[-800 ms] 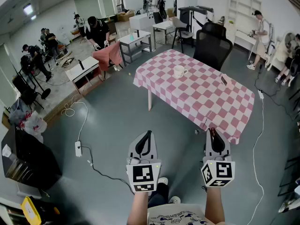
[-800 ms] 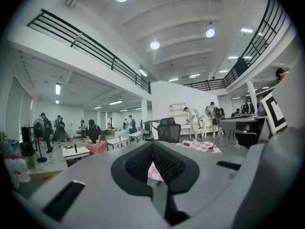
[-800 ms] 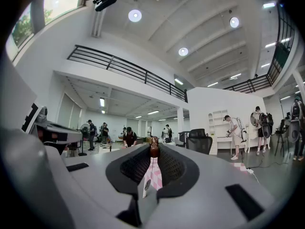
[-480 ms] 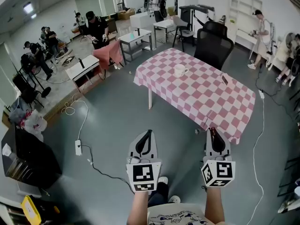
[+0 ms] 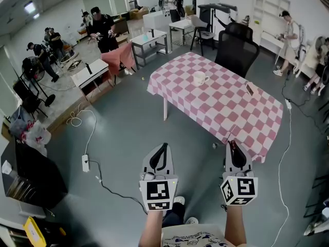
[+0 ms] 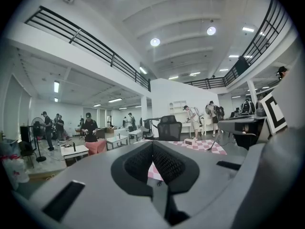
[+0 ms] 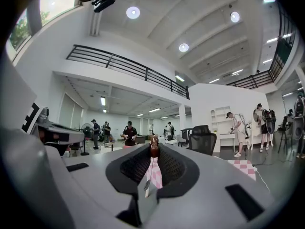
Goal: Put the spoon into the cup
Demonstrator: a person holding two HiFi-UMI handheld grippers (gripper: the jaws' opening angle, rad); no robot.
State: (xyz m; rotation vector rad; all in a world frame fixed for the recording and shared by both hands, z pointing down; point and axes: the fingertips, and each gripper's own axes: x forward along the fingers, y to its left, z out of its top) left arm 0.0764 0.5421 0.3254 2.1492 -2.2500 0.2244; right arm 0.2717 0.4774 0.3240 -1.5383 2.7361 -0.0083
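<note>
A white cup [image 5: 199, 77] stands on the table with the pink checked cloth [image 5: 221, 112], far ahead of both grippers. My right gripper [image 5: 233, 144] is held over the grey floor just short of the table's near edge. Its jaws are shut on a brown spoon [image 7: 154, 146], whose end pokes out above the tips. My left gripper [image 5: 163, 147] hangs beside it to the left, its jaws closed together with nothing between them [image 6: 152, 144]. Both point level toward the table.
A black office chair [image 5: 235, 49] stands behind the table. A small dark flat thing [image 5: 251, 89] lies near the table's right edge. A white cable and power strip [image 5: 86, 163] lie on the floor at left. Several people and small tables fill the back left.
Both grippers stay where they were. The view has shifted slightly, and a person in black at the back has walked to the left.
</note>
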